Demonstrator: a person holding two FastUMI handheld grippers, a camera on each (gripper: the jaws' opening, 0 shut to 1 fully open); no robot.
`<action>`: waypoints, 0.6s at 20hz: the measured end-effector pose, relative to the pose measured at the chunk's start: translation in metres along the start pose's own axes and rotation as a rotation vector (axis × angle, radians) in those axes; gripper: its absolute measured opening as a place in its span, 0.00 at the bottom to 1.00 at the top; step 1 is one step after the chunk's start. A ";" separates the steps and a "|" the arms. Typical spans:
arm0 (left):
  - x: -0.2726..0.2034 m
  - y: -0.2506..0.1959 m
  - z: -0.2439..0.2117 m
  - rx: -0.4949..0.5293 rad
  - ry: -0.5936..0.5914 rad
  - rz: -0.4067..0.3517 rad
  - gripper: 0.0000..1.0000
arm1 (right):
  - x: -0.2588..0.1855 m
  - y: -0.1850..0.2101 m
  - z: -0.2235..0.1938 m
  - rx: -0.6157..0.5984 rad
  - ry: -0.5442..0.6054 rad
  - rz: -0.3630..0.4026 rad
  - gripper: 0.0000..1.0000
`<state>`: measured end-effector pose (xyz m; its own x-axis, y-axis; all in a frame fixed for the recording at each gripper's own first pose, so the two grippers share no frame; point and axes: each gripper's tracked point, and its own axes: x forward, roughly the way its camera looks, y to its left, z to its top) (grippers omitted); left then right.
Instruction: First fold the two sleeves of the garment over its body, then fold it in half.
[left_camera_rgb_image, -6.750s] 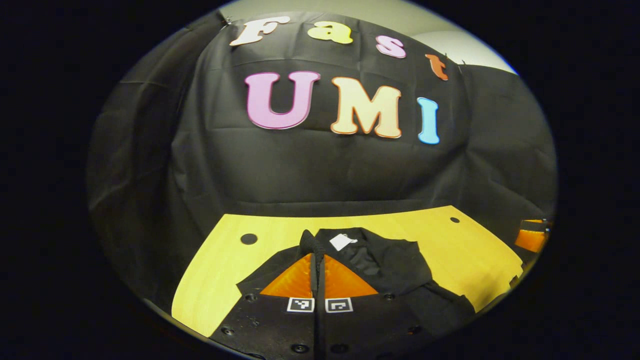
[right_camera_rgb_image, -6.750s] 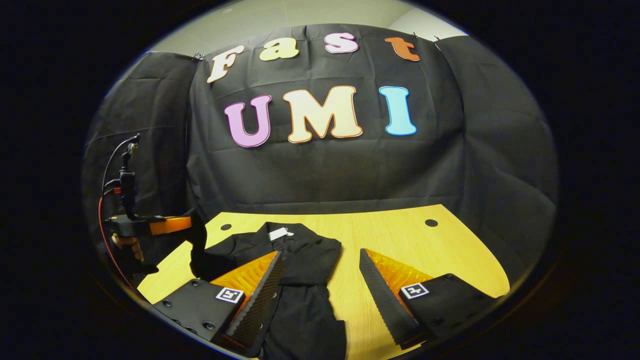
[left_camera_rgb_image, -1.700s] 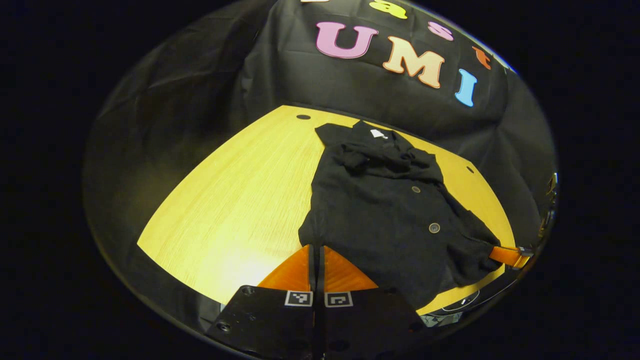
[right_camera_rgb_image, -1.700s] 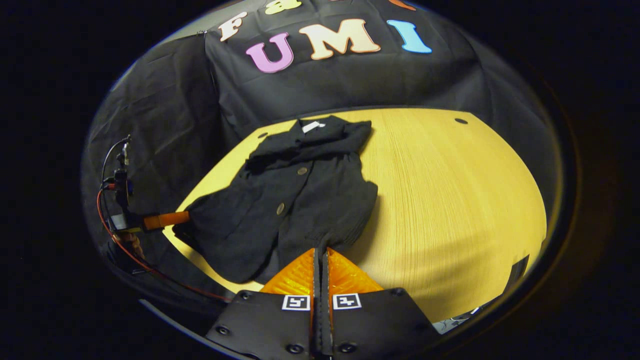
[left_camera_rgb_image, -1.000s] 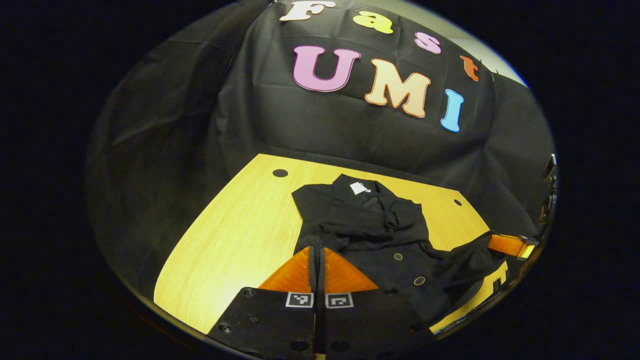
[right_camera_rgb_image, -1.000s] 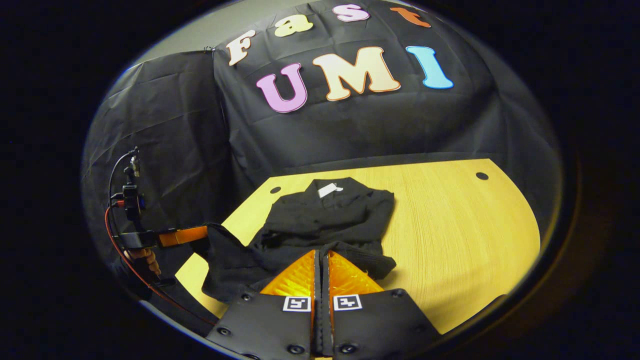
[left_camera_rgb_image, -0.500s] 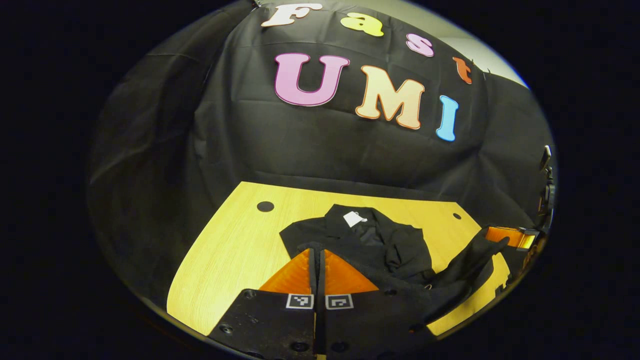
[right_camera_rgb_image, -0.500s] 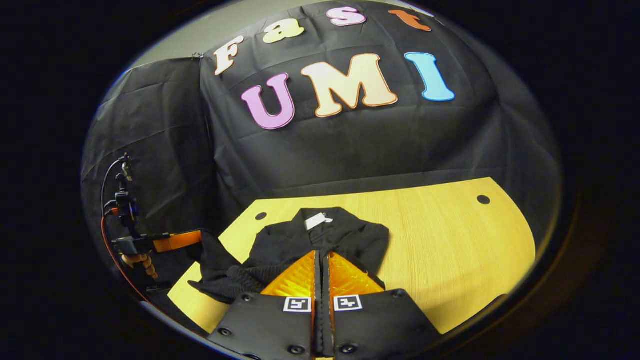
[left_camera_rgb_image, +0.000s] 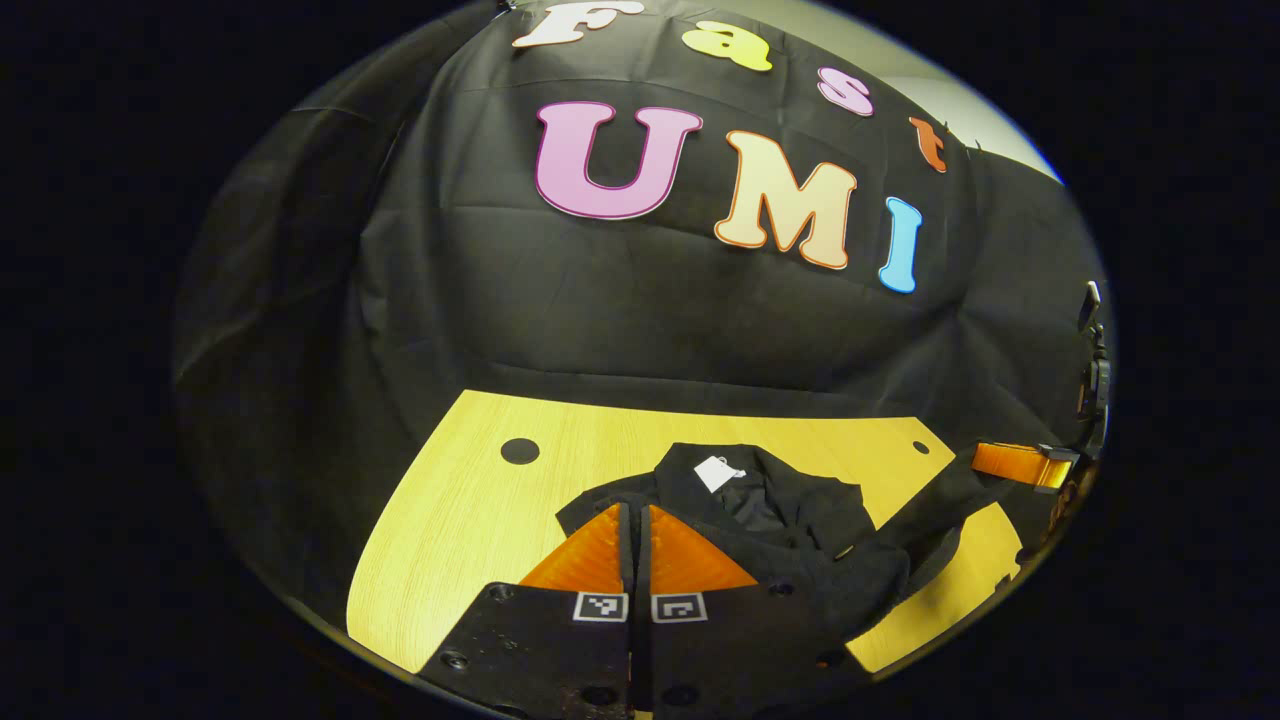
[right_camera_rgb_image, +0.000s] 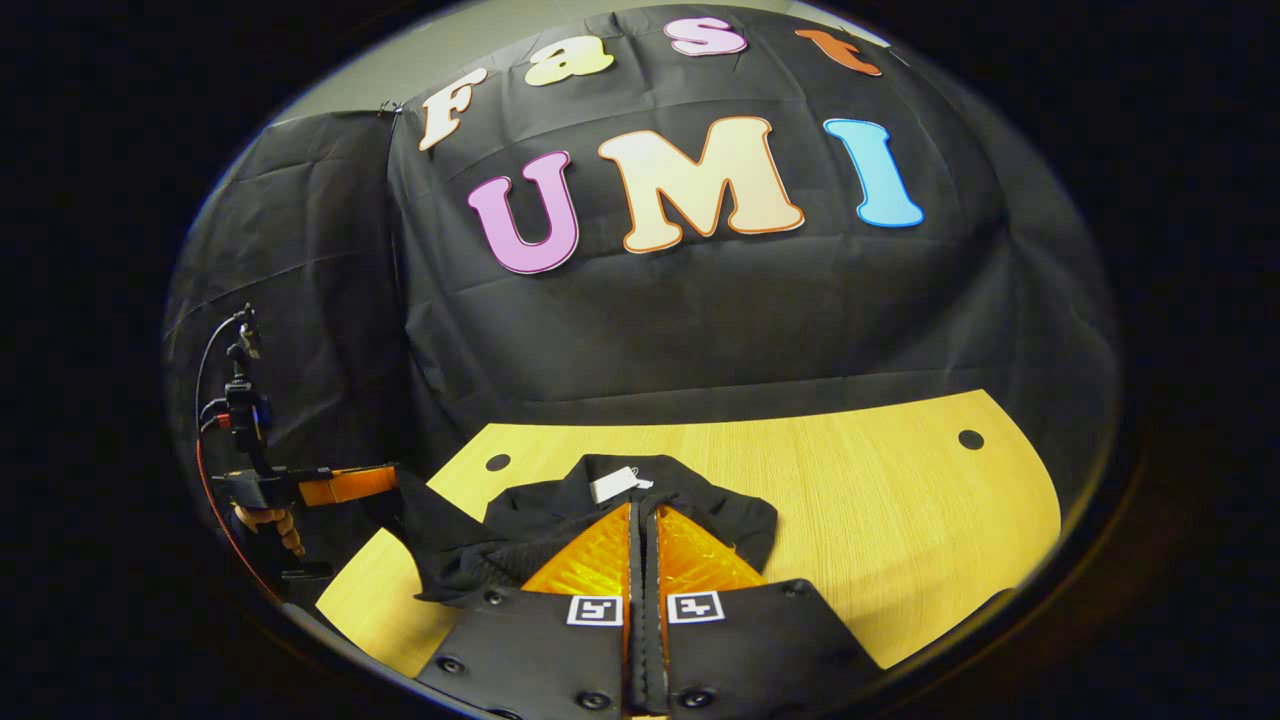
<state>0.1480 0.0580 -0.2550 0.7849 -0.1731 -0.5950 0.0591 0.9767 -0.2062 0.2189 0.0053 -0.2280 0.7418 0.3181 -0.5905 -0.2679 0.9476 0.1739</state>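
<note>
Right gripper view: the black garment (right_camera_rgb_image: 560, 525) on the yellow table (right_camera_rgb_image: 900, 520) is pinched at its hem by the right gripper (right_camera_rgb_image: 641, 545) and left gripper (left_camera_rgb_image: 634, 545) (fingers pressed together). Both corners should be laid down level, near the collar.

Bare table (right_camera_rgb_image: 900, 500) right of garment (right_camera_rgb_image: 730, 520)

Right tool (right_camera_rgb_image: 644, 520) pinches black garment (right_camera_rgb_image: 730, 522) over table (right_camera_rgb_image: 900, 540).

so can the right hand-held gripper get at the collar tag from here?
Probably not yet: right hand-held gripper is shut on the garment. The tag lies uncovered just ahead, so it must let go first.
</note>
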 end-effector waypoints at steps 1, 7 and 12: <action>0.005 0.002 0.000 0.003 0.000 -0.005 0.00 | 0.006 -0.001 0.002 0.000 0.001 -0.008 0.02; 0.043 0.025 -0.010 0.016 0.046 -0.010 0.00 | 0.046 -0.032 0.006 0.032 0.029 -0.101 0.00; 0.067 0.039 -0.003 0.062 0.023 0.030 0.00 | 0.069 -0.059 0.005 0.055 0.050 -0.201 0.02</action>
<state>0.2014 0.0845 -0.3054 0.7725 -0.1453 -0.6181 0.0739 0.9874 -0.1398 0.2892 -0.0280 -0.2749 0.7450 0.1222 -0.6558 -0.0826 0.9924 0.0911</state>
